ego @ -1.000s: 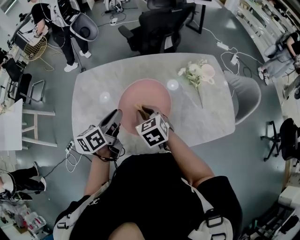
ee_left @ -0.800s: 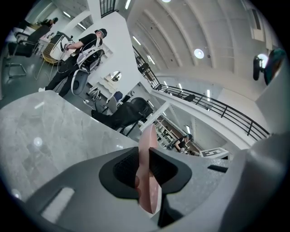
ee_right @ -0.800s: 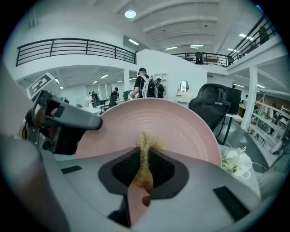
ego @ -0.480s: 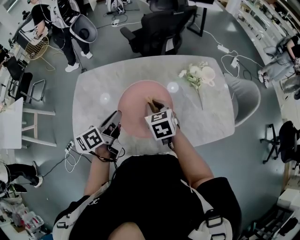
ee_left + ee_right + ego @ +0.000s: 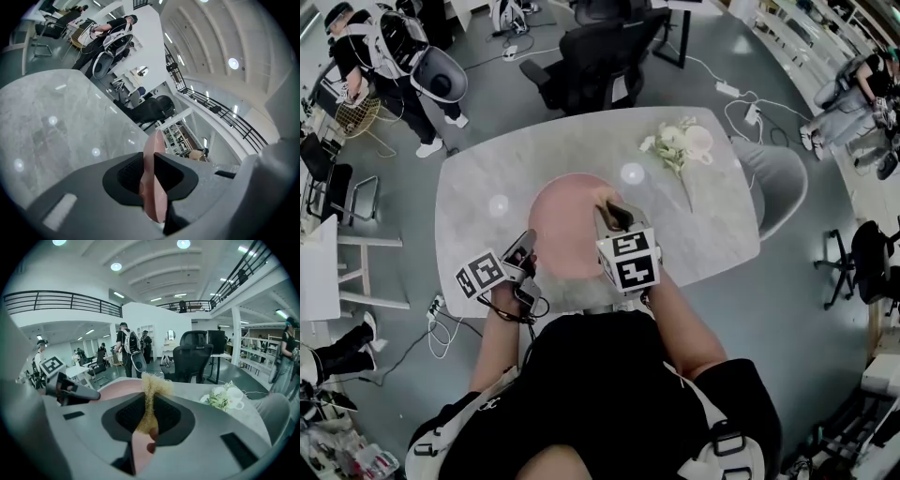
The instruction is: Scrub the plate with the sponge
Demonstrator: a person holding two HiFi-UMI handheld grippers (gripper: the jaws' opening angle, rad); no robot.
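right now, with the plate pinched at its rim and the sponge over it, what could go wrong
The left gripper holds the pink plate only by a thin bit of rim; hard strokes might twist it loose. The right gripper pinches the sponge narrowly, so it may slip out. A wide sweep could reach the flowers.

plate [image 5: 564,225]: pink | sponge [image 5: 150,401]: straw-yellow | table [image 5: 544,150]: pale grey marble veining | marker cube [image 5: 630,261]: black-white squares | flowers [image 5: 673,145]: white, green
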